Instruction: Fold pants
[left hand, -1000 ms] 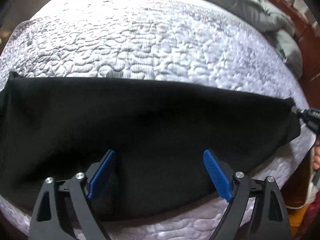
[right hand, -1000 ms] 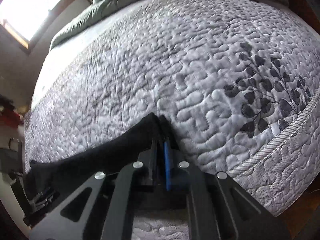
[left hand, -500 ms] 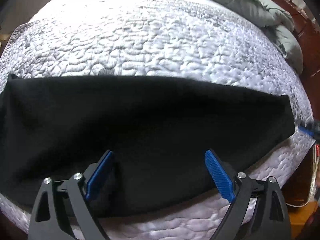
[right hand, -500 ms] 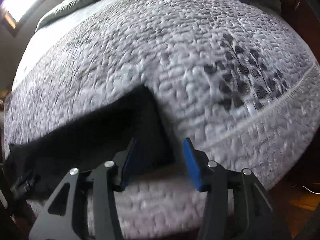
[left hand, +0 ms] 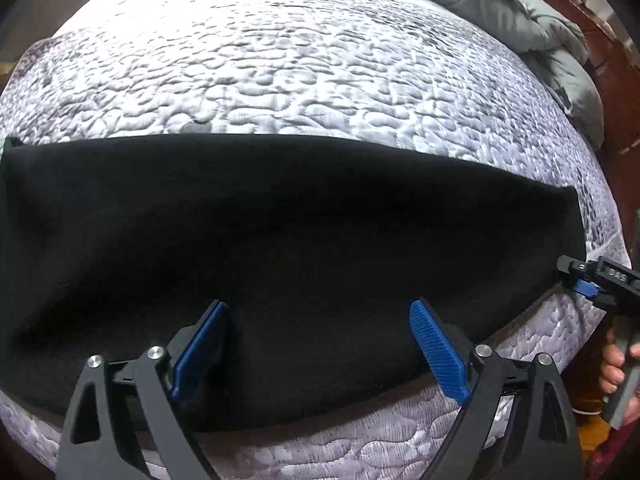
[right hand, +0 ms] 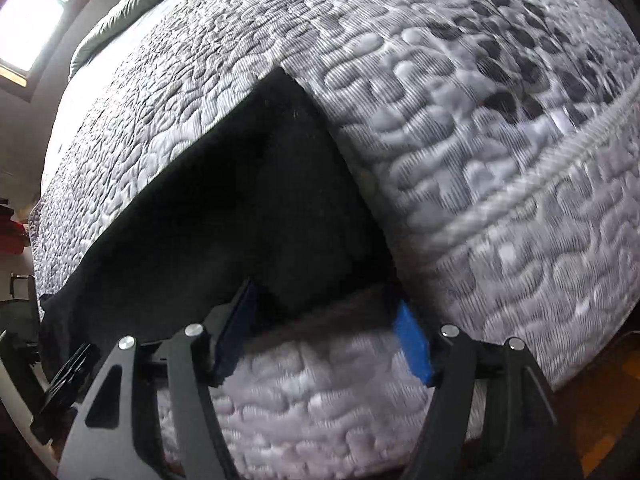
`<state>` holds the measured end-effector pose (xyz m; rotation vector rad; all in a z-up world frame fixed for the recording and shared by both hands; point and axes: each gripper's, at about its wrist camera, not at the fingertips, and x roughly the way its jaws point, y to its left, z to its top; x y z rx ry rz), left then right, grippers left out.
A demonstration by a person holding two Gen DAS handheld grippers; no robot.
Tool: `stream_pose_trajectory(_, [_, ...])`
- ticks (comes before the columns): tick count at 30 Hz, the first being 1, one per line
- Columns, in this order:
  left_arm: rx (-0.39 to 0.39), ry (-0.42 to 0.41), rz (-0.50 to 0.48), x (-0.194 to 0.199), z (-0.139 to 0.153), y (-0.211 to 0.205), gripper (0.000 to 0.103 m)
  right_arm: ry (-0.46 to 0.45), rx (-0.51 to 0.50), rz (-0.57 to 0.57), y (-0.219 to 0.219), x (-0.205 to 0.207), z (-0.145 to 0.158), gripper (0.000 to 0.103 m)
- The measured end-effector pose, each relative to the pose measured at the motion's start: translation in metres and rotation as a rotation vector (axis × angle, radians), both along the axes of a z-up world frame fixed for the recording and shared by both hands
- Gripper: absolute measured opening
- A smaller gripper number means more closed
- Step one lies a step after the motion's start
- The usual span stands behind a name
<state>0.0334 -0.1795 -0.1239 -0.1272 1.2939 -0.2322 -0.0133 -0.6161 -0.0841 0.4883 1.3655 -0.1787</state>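
Black pants [left hand: 280, 240] lie flat as a long band across the near edge of a quilted bed. My left gripper [left hand: 316, 344] is open, its blue pads over the pants' near edge, holding nothing. My right gripper [right hand: 324, 336] is open at the pants' right end [right hand: 256, 184], its pads straddling the near corner without closing on it. It also shows in the left wrist view [left hand: 588, 284] at the far right, beside the pants' end. The left gripper shows at the lower left of the right wrist view [right hand: 60, 384].
The bed has a grey-white quilted cover [left hand: 280, 60] with a leaf print at its right corner [right hand: 520, 60]. A grey-green duvet [left hand: 540, 32] is bunched at the far side. A window [right hand: 36, 24] is at upper left. Wooden floor [right hand: 600, 420] lies below the bed edge.
My right gripper opened and let go of the pants' end, which now lies flat on the bed. The left gripper stayed open and barely moved.
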Motion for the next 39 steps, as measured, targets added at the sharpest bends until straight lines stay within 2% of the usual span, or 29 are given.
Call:
stream_pose_trajectory(1, [-0.003, 0.002, 0.004, 0.001, 0.0, 0.002, 0.092, -0.002, -0.018, 0.006, 0.003, 0.003, 0.001, 0.066])
stream_pose_trajectory(3, [-0.001, -0.001, 0.007, 0.0, 0.001, 0.003, 0.092, -0.018, -0.053, 0.028, 0.009, 0.007, 0.005, 0.057])
stream_pose_trajectory(4, [0.0, -0.001, 0.007, 0.0, 0.002, 0.004, 0.092, -0.037, -0.018, 0.042, 0.012, 0.008, 0.006, 0.038])
stream_pose_trajectory(5, [0.002, -0.002, 0.007, 0.0, 0.001, 0.003, 0.092, -0.042, 0.021, 0.047, 0.016, 0.012, 0.005, 0.024])
stream_pose_trajectory(7, [0.007, -0.004, 0.006, 0.0, 0.001, 0.002, 0.092, -0.047, 0.042, 0.067, 0.025, 0.017, 0.005, 0.017])
stream_pose_trajectory(9, [0.01, -0.004, 0.003, 0.0, 0.0, 0.003, 0.092, -0.058, 0.005, 0.081, 0.034, 0.021, 0.01, 0.015])
stream_pose_trajectory(11, [0.007, -0.004, 0.005, -0.001, 0.002, 0.006, 0.092, -0.095, 0.018, 0.047, 0.029, 0.02, 0.023, 0.014])
stream_pose_trajectory(15, [-0.004, -0.017, 0.042, -0.001, 0.012, 0.023, 0.092, -0.199, 0.097, 0.007, 0.013, 0.014, 0.055, 0.014])
stream_pose_trajectory(19, [0.063, -0.113, 0.081, -0.004, 0.025, 0.043, 0.092, -0.245, 0.022, 0.016, 0.009, 0.01, 0.07, 0.014])
stream_pose_trajectory(21, [0.074, -0.082, 0.1, -0.002, 0.013, 0.052, 0.092, -0.203, -0.009, 0.007, 0.006, 0.01, 0.059, 0.014])
stream_pose_trajectory(23, [0.066, -0.023, 0.095, 0.002, -0.009, 0.058, 0.092, -0.129, -0.013, 0.0, 0.006, 0.017, 0.03, 0.014])
stream_pose_trajectory(25, [0.095, -0.053, 0.046, 0.0, -0.014, 0.052, 0.096, -0.074, -0.002, -0.024, 0.003, 0.017, 0.006, 0.015])
stream_pose_trajectory(27, [0.118, -0.058, 0.028, -0.002, -0.012, 0.048, 0.096, -0.086, 0.015, -0.05, 0.003, 0.014, 0.002, 0.015])
stream_pose_trajectory(30, [0.067, -0.037, 0.049, -0.001, -0.004, 0.055, 0.094, -0.099, 0.002, -0.049, 0.007, 0.014, 0.012, 0.015])
stream_pose_trajectory(33, [0.007, -0.035, 0.091, -0.007, 0.012, 0.075, 0.094, -0.149, -0.022, -0.022, 0.023, 0.009, 0.04, 0.015])
stream_pose_trajectory(39, [0.103, -0.09, 0.129, -0.019, 0.023, 0.119, 0.094, -0.273, -0.001, 0.068, 0.068, 0.004, 0.085, 0.016])
